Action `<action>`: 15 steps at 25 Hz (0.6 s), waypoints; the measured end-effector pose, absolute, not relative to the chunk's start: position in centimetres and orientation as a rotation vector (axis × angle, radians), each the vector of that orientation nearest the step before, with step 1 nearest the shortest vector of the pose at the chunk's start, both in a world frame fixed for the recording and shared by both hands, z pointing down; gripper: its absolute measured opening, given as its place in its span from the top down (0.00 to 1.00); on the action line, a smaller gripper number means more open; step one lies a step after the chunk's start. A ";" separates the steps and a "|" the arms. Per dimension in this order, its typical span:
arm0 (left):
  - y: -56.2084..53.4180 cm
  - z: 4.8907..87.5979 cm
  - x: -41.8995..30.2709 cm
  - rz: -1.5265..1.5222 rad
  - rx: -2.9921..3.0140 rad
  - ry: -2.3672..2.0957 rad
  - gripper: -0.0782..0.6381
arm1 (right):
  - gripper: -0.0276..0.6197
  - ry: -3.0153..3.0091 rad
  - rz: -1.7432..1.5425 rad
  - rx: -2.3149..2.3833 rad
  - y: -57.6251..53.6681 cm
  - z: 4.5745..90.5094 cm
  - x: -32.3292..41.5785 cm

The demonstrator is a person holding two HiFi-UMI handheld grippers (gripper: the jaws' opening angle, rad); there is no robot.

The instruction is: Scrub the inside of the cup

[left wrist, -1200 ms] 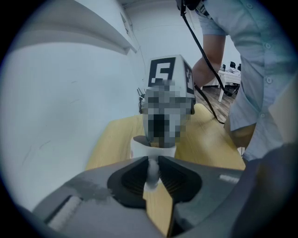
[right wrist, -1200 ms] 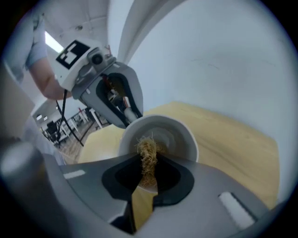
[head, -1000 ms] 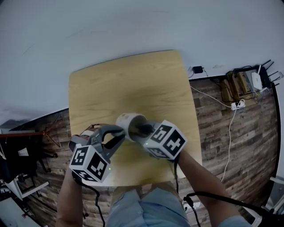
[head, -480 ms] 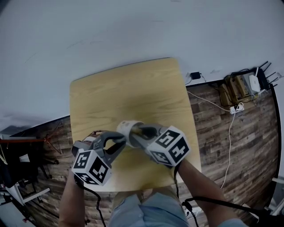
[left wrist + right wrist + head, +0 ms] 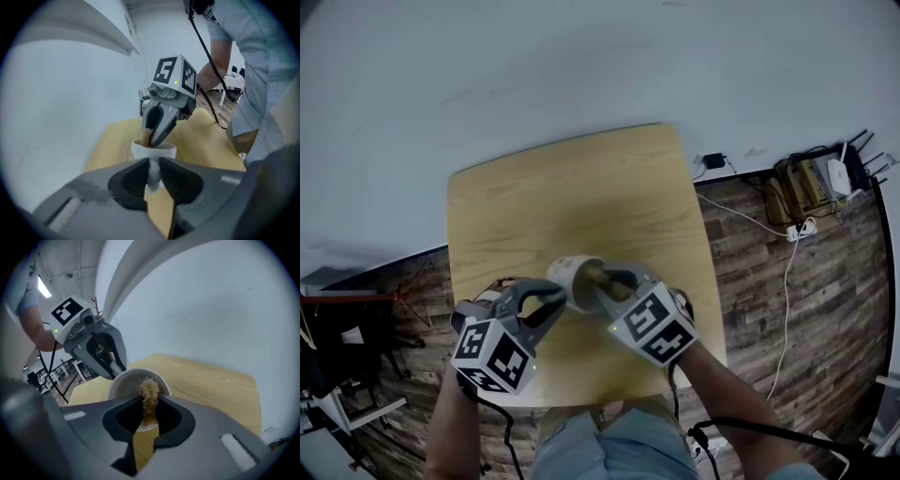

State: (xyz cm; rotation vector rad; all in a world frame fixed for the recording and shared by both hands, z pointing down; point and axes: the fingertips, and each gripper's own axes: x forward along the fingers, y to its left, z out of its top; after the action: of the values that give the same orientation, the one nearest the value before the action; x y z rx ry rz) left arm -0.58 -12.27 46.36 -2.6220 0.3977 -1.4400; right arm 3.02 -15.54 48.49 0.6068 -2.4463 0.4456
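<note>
A white cup (image 5: 573, 275) is held above the wooden table (image 5: 581, 197), its mouth tipped toward my right gripper (image 5: 600, 281). My left gripper (image 5: 553, 294) is shut on the cup's handle (image 5: 152, 174), which is pinched between its pads in the left gripper view. The right gripper (image 5: 149, 411) is shut on a tan fibrous scrubber (image 5: 150, 395). The scrubber's tip reaches over the rim into the cup (image 5: 125, 384). In the left gripper view the right gripper (image 5: 158, 130) points down into the cup (image 5: 154, 151).
The table is small, and its near edge (image 5: 609, 389) runs just past my hands. On the wood floor to the right lie cables, a power strip (image 5: 797, 225) and a router (image 5: 842, 173). Dark furniture (image 5: 337, 337) stands at the left. A pale wall rises behind the table.
The right gripper's marker cube has swung down and toward me while its jaws stay at the cup's mouth. The cup and left gripper have hardly moved.
</note>
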 end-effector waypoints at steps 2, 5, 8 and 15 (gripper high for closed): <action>-12.3 46.4 -0.5 -1.435 -2.628 0.404 0.76 | 0.87 -2.426 0.432 0.594 -15.2 49.1 3.3; -12.4 46.4 -0.6 -1.424 -2.640 0.426 0.76 | 0.87 -2.398 0.427 0.570 -14.7 49.6 3.5; -12.5 46.4 -0.3 -1.420 -2.642 0.439 0.76 | 0.87 -2.379 0.451 0.549 -14.2 49.8 3.7; -12.6 46.3 -0.2 -1.427 -2.633 0.439 0.76 | 0.87 -2.380 0.604 0.498 -12.8 49.3 3.4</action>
State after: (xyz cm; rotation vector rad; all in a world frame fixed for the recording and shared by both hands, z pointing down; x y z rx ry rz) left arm -0.15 -12.60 46.30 -2.6332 0.4386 -1.4269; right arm 3.37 -12.80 49.33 0.4984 -2.3803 0.6037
